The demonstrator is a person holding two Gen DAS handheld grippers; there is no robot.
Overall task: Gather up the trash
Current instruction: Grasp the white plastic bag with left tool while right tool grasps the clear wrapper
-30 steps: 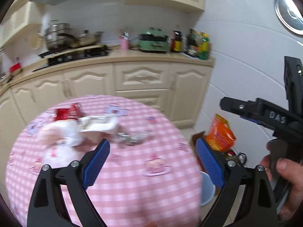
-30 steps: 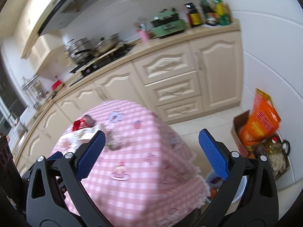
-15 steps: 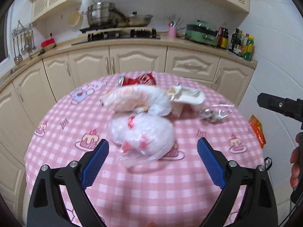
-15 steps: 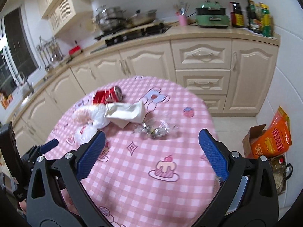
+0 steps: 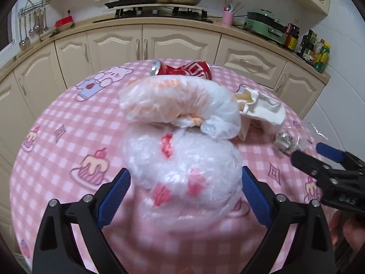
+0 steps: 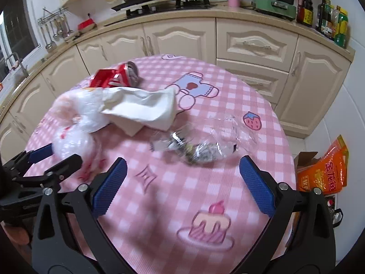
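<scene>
Our left gripper (image 5: 184,190) has its fingers (image 5: 115,193) spread wide around the near clear plastic bag (image 5: 182,159), one finger on each side; contact unclear. Our right gripper (image 6: 182,182) is also wide, holding nothing, just short of the crumpled clear wrapper (image 6: 200,143). Further out on the pink checked desk (image 6: 205,196): a second plastic bag (image 5: 178,100), white paper bag (image 6: 141,107), crushed red can (image 6: 116,76). Orange sack (image 6: 324,171) on the floor to the right.
</scene>
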